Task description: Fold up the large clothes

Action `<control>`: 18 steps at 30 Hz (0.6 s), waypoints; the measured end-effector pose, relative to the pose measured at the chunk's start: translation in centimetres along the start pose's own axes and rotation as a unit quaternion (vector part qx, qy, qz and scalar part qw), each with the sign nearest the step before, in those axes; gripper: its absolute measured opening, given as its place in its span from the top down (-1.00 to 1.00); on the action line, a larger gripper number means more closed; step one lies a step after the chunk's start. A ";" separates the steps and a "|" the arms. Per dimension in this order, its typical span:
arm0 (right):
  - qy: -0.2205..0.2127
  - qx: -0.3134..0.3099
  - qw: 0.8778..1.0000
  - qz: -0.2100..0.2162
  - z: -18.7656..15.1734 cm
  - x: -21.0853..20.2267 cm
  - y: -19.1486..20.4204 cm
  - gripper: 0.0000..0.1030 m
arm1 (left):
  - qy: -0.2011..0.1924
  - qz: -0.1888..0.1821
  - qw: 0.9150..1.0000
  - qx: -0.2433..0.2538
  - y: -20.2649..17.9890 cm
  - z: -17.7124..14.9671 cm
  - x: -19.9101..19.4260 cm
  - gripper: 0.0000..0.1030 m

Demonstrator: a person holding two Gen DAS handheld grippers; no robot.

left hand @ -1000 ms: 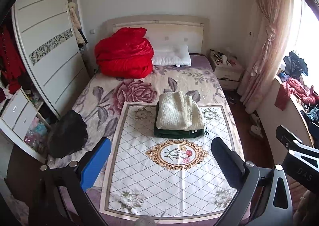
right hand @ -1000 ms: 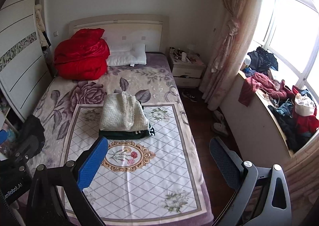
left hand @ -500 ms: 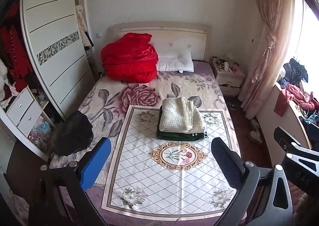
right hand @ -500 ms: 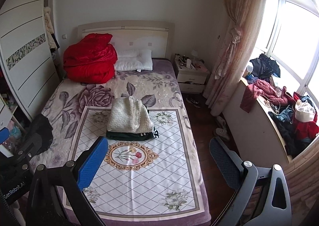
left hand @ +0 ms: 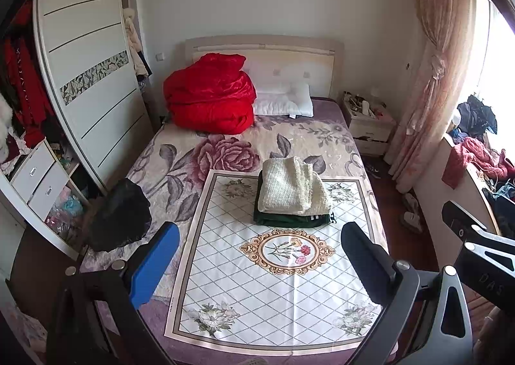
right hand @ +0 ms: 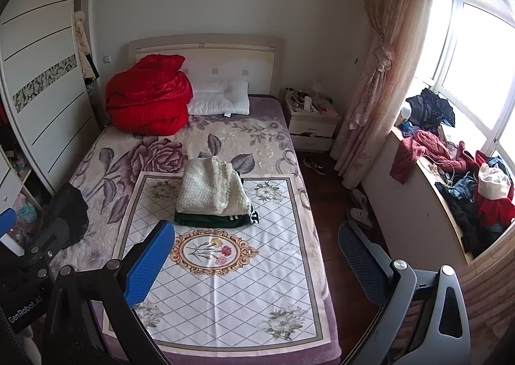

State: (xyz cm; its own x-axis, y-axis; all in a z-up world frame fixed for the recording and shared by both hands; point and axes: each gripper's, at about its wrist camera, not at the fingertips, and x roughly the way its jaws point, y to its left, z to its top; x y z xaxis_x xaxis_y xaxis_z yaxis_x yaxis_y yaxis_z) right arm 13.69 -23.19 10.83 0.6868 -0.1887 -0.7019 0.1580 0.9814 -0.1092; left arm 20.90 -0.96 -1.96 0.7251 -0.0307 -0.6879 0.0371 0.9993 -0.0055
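A folded cream knit garment (left hand: 291, 186) (right hand: 210, 189) lies on a folded dark green garment (left hand: 289, 220) (right hand: 215, 220), stacked on a white diamond-patterned mat (left hand: 273, 284) (right hand: 225, 284) on the bed. A black garment (left hand: 120, 215) (right hand: 67, 209) lies crumpled at the bed's left edge. My left gripper (left hand: 257, 265) is open and empty, well back from the stack, above the bed's foot. My right gripper (right hand: 254, 263) is open and empty, also back from the stack, its right finger over the floor.
A red quilt (left hand: 209, 98) and white pillows (left hand: 285, 101) sit at the headboard. A wardrobe (left hand: 87, 81) stands left, a nightstand (left hand: 368, 125) and curtain (left hand: 428, 75) right. A window ledge (right hand: 418, 204) holds piled clothes (right hand: 466, 184). Shoes (right hand: 359, 209) lie on the floor.
Both grippers have pulled back and risen from the bed; the stack looks smaller and more of the room shows. Nothing on the bed has moved.
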 end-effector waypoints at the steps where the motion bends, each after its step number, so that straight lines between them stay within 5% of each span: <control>1: -0.001 0.001 1.000 0.001 0.1 0.1 0.0 -1.00 | 0.000 -0.001 1.000 0.000 0.1 0.0 0.0 -0.99; 18: -0.003 0.000 1.000 0.010 -0.2 -0.1 -0.2 -1.00 | -0.008 -0.004 1.000 -0.004 -0.2 0.4 -0.9 -0.99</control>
State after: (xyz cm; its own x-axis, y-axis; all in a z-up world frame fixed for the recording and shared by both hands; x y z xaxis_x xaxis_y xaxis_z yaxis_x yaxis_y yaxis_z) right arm 13.47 -23.36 10.76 0.6934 -0.1696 -0.7003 0.1443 0.9849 -0.0956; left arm 20.55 -1.16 -1.05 0.7355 -0.0393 -0.6763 0.0378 0.9991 -0.0169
